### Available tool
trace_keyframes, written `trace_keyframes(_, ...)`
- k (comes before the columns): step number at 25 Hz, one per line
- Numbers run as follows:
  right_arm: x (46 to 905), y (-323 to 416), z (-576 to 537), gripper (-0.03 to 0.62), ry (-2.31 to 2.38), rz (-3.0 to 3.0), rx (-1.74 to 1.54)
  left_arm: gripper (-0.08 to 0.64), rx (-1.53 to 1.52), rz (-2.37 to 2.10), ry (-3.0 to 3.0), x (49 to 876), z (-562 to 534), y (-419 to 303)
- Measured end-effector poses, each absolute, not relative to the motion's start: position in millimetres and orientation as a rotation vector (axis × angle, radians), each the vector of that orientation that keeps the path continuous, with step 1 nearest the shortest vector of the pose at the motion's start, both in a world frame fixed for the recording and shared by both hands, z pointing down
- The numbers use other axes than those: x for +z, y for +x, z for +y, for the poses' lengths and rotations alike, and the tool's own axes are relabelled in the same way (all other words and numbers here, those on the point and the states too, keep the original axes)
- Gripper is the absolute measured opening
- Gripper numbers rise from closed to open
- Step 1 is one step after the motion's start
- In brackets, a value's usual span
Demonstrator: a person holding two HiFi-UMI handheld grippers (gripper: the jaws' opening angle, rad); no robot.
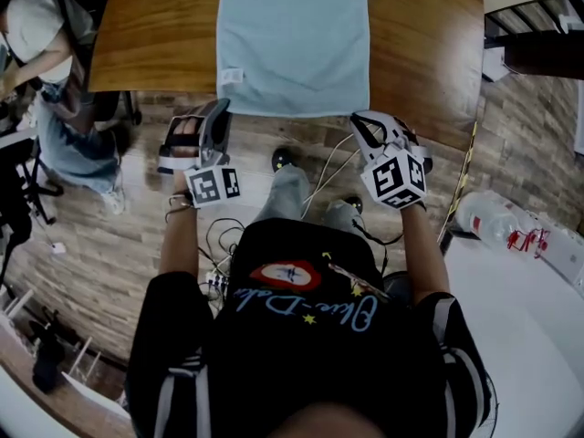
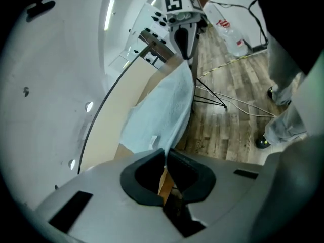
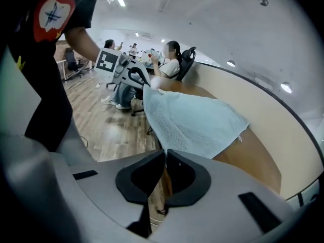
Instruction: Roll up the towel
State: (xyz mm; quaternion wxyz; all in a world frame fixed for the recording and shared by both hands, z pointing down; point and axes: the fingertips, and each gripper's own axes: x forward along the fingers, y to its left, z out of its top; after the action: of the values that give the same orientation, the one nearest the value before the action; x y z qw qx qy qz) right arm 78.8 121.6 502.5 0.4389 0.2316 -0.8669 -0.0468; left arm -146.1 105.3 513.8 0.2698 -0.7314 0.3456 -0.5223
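A light blue towel (image 1: 292, 35) lies flat on the wooden table (image 1: 155, 35), its near edge at the table's front edge. My left gripper (image 1: 222, 108) sits at the towel's near left corner, my right gripper (image 1: 358, 119) at the near right corner. In the left gripper view the towel (image 2: 162, 110) narrows into the tips of my left gripper (image 2: 165, 153), whose jaws are shut on its edge. The right gripper view shows the same: the towel (image 3: 192, 120) ends in the shut tips of my right gripper (image 3: 165, 153). Each view shows the other gripper (image 2: 185, 39) (image 3: 134, 75) at the far corner.
A person (image 1: 46, 62) stands by the table's left end. Cables (image 1: 338, 162) trail over the wood floor under the front edge. A plastic bottle (image 1: 497, 217) lies on the floor at the right, next to a white surface (image 1: 529, 336).
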Motion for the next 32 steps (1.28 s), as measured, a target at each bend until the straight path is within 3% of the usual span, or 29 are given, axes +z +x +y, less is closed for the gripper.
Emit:
trace_keyframes(11,444.6,67.4,112.3,0.014,0.612,-2.410,0.239,0.018,-1.379,0.952,-2.302,480.4,98.0,-167.4)
trace_keyframes(32,464.2,72.9,-9.4,0.014,0.588,-2.373,0.224,0.018,-1.610,0.931,-2.286,504.6,-2.5,-166.8)
